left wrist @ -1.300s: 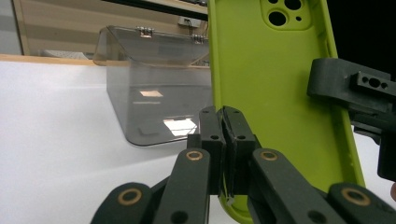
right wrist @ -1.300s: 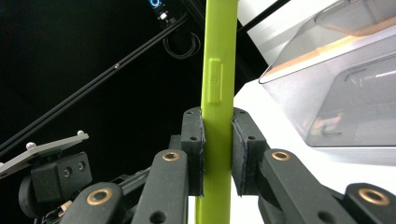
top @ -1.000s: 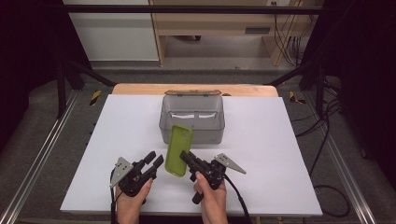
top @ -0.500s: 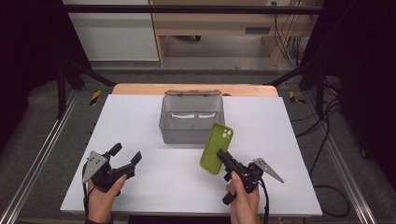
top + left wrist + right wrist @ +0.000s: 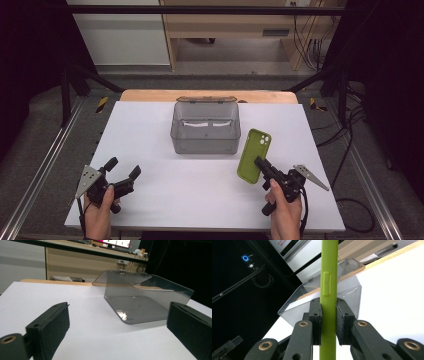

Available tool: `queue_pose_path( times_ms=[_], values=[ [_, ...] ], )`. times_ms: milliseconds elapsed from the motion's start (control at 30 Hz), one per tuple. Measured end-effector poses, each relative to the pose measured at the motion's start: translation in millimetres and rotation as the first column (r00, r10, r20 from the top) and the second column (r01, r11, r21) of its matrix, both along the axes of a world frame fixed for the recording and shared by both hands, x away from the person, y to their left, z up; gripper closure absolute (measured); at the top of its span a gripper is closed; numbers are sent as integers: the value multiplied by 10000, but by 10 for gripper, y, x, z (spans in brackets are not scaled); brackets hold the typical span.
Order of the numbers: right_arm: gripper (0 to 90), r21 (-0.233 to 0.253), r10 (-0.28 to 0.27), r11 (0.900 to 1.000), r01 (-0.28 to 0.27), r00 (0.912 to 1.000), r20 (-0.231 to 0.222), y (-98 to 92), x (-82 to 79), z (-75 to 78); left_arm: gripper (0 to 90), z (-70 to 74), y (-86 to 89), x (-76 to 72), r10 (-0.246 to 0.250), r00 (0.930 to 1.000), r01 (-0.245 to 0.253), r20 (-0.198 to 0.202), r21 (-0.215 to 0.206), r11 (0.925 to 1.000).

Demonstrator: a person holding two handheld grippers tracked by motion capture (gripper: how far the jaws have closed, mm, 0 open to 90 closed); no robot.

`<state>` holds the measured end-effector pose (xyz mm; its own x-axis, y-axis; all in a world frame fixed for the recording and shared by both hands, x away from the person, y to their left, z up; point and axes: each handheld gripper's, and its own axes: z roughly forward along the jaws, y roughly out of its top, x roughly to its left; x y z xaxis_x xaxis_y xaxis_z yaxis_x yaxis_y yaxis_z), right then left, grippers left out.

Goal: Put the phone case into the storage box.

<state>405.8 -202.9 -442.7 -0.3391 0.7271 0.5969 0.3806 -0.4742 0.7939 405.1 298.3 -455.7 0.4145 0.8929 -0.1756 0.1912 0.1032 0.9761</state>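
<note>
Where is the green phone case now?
In the high view, the green phone case is held in the right gripper, right of the grey box.

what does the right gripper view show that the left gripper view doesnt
Right gripper view: the green phone case seen edge-on, with its side button, clamped between the right tongs, plus a dark area with a small blue light off to one side.

Left gripper view: the left tongs spread wide apart with nothing between them, a wooden bench behind the table, and part of a monitor at the top edge.

Both: the smoky transparent box with its hinged lid raised, standing on the white tabletop.
</note>
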Motion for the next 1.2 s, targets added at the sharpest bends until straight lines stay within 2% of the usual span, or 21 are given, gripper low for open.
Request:
queue_pose_path(
  times_ms=[167, 300, 367, 433, 633, 667, 733, 767, 933, 1033, 1100, 1200],
  values=[
    [771, -267, -98, 9996, 96, 9999, -75, -169, 84, -7, 29, 4, 8, -7, -25, 10000, 24, 18, 162, 9999],
    [771, -41, -216, 9998, 217, 9995, 223, -299, 83, -43, 24, -13, 7, -6, 5, 10000, -4, -55, 148, 9999],
    [771, 286, -160, 9995, 155, 9997, 181, -367, 77, -70, 24, -13, -5, -5, -38, 10000, 38, -45, 144, 9999],
    [771, 197, -256, 9995, 251, 9993, 274, -431, 71, -56, 24, -14, -20, -9, -134, 9999, 135, -43, 153, 9998],
    [771, 40, -475, 9989, 474, 9986, 226, -475, 65, 23, 24, -32, -80, -2, -305, 9994, 311, -172, 376, 9988],
    [771, 171, -446, 9989, 442, 9987, 239, -472, 70, 41, 24, -27, -83, -1, -391, 9992, 396, -125, 434, 9983],
    [771, 203, -395, 9990, 389, 9987, 337, -459, 91, 89, 24, -6, -81, -6, -373, 9993, 373, -12, 584, 9976],
    [771, 162, -385, 9991, 380, 9988, 309, -446, 100, 130, 25, 3, -75, -12, -351, 9994, 347, 67, 522, 9980],
    [771, -622, -187, 9979, 201, 9996, 231, -407, 178, 367, 24, 0, -36, -18, -256, 9997, 253, 58, 407, 9989],
    [771, -1021, -84, 9947, 86, 10000, 30, -376, 230, 520, 24, -6, -39, -1, -329, 9995, 327, 37, 508, 9982],
    [771, -774, 38, 9970, -55, 9998, -220, -347, 267, 602, 24, -2, -44, 6, -357, 9993, 351, 80, 636, 9974],
    [771, -972, 204, 9950, -236, 9992, -346, -290, 338, 723, 24, -5, -33, 16, -352, 9993, 344, 101, 662, 9972]
  ],
)
